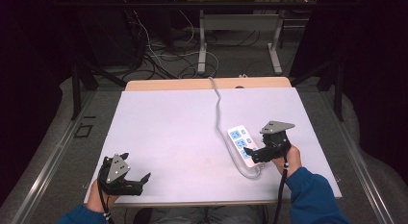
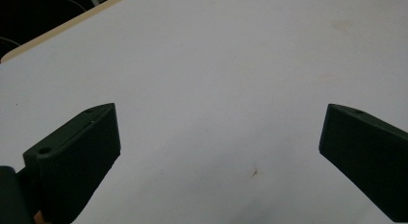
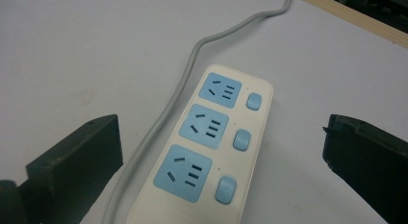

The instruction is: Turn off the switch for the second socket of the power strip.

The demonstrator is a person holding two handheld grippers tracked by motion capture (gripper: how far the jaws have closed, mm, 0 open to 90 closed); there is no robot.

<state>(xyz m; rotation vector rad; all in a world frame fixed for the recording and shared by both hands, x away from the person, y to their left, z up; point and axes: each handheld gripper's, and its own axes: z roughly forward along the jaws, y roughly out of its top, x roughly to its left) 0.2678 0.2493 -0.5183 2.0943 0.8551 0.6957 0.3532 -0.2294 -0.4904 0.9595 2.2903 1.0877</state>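
Power strip [image 3: 211,147] lies flat on the right half of the white table [image 1: 163,132], its grey cable [image 1: 217,101] running to the far edge. The right gripper [image 1: 253,154] hovers over it, jaws spread wide and empty, apparently lining up a grasp; next it should lower and close. The left gripper [image 1: 139,181] rests open near the front edge. Dark floor with tangled wires lies beyond.

left tool [image 1: 137,181]: jaws apart, empty | right tool [image 1: 254,154]: jaws wide
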